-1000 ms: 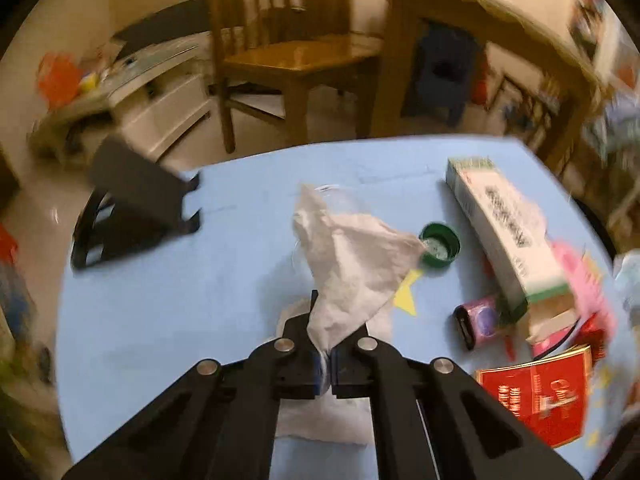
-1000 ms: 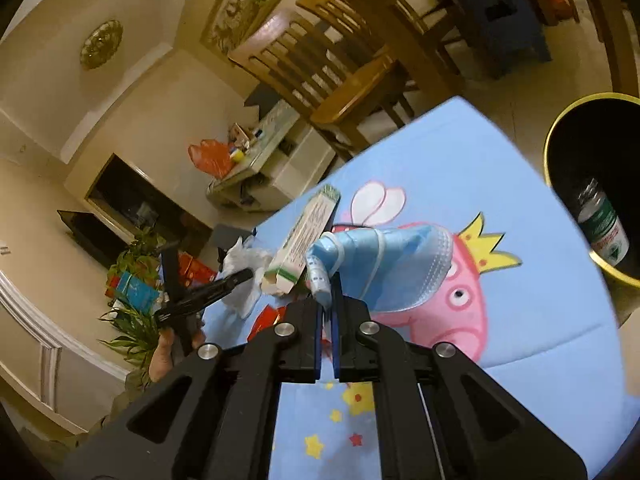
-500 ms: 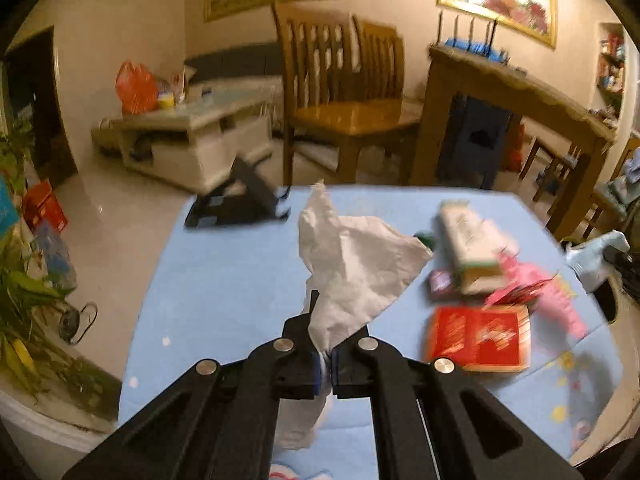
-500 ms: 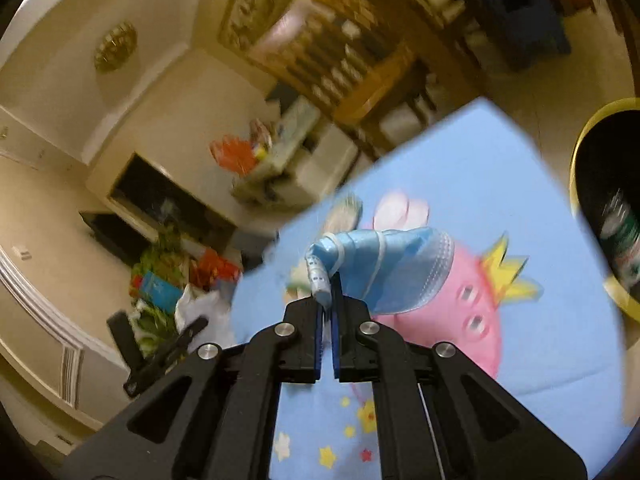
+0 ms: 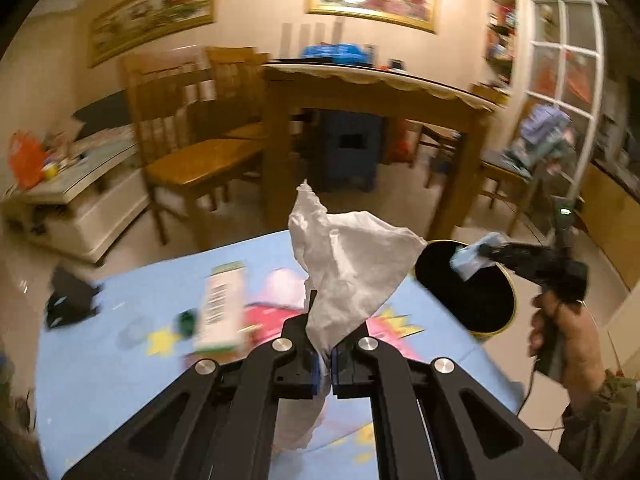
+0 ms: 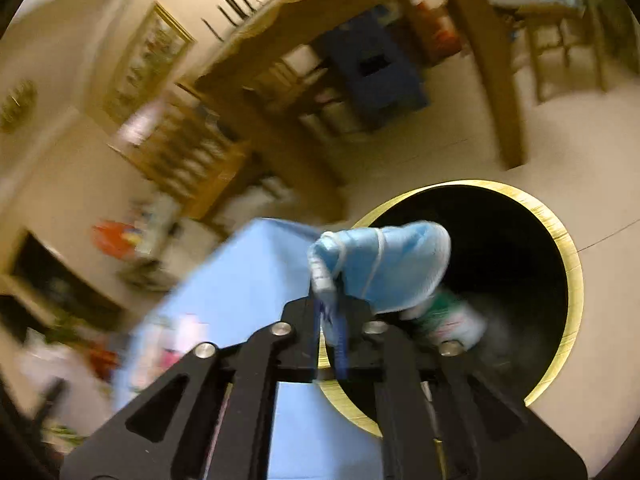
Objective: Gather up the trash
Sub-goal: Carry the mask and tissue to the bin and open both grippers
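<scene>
The left gripper (image 5: 325, 364) is clamped on a tissue (image 5: 352, 268) above the table (image 5: 100, 376): light, limp, held by one bunched corner. The right gripper (image 6: 330, 332), jaws just parting, carries a soft face mask (image 6: 384, 268) over the bin (image 6: 564, 240). A carton (image 5: 222, 308) lies below, clear of the route.

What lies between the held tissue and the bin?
In the left wrist view, only bare blue table edge separates the tissue from the bin; no trash lies between.
</scene>
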{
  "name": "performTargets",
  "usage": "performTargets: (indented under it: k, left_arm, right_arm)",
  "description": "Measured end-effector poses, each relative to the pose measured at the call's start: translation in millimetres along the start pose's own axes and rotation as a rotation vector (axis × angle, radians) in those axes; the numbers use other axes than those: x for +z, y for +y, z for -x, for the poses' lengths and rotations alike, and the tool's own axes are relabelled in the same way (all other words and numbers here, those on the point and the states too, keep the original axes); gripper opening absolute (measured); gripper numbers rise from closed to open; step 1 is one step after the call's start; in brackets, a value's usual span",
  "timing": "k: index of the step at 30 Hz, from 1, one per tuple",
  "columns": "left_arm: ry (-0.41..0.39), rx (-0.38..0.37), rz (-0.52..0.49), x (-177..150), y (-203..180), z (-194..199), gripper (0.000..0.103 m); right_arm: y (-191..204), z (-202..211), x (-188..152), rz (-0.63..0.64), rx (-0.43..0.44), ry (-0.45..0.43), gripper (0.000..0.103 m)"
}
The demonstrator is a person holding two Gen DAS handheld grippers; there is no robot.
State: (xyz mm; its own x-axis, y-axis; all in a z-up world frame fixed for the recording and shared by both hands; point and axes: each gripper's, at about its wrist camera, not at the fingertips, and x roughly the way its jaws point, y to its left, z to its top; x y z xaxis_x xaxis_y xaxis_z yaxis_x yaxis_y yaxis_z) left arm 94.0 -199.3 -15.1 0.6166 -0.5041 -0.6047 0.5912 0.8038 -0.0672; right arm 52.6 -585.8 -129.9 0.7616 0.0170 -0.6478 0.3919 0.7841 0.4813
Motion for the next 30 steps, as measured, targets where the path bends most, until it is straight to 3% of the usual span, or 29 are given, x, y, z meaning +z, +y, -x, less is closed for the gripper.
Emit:
performTargets:
  k: [1, 2, 3, 5, 7, 9, 13, 15, 18, 20, 22, 24, 28, 30]
  left_arm:
    - [0.002, -0.017, -0.012, 4, -13, -7, 0.003]
    - [0.009, -0.039, -0.028, 10, -30, -19, 0.003]
    - [0.015, -0.051, -0.037, 11, -41, -23, 0.003]
    - [0.044, -0.084, -0.056, 17, -65, -45, 0.003]
    - [0.087, -0.127, -0.064, 21, -88, -70, 0.003]
    - [0.120, -0.147, -0.066, 25, -103, -91, 0.003]
    - [0.175, -0.191, -0.078, 29, -137, -131, 0.004]
    - [0.201, -0.190, -0.093, 30, -155, -150, 0.005]
    - [0.237, -0.193, -0.134, 29, -183, -177, 0.018]
    - [0.253, -0.194, -0.161, 28, -195, -189, 0.039]
    - [0.251, -0.178, -0.170, 27, -203, -194, 0.074]
    - [0.233, -0.167, -0.162, 27, -203, -191, 0.082]
    - [0.207, -0.112, -0.200, 20, -200, -174, 0.085]
    - [0.196, -0.070, -0.198, 12, -188, -154, 0.097]
  right_arm:
    - [-5, -14, 0, 0.033, -0.053, 0.061, 0.059]
    - [-11, -23, -2, 0.048, -0.092, 0.094, 0.064]
    - [-23, -29, -5, 0.042, -0.154, 0.127, 0.062]
    - [-41, -23, -3, -0.043, -0.123, 0.123, 0.061]
    - [-55, 1, 6, -0.127, -0.067, 0.044, 0.061]
    - [-58, 25, 10, -0.135, -0.080, -0.037, 0.064]
    - [-77, 75, 11, -0.229, -0.100, -0.238, 0.080]
    - [-90, 94, 11, -0.286, -0.074, -0.303, 0.080]
    - [-107, 121, 17, -0.336, -0.053, -0.370, 0.080]
    - [-117, 132, 17, -0.357, -0.040, -0.405, 0.080]
    - [-123, 136, 19, -0.365, -0.040, -0.420, 0.080]
    - [-127, 139, 22, -0.365, -0.041, -0.425, 0.080]
    - [-118, 136, 24, -0.334, -0.040, -0.405, 0.080]
    - [-100, 127, 21, -0.302, -0.049, -0.393, 0.080]
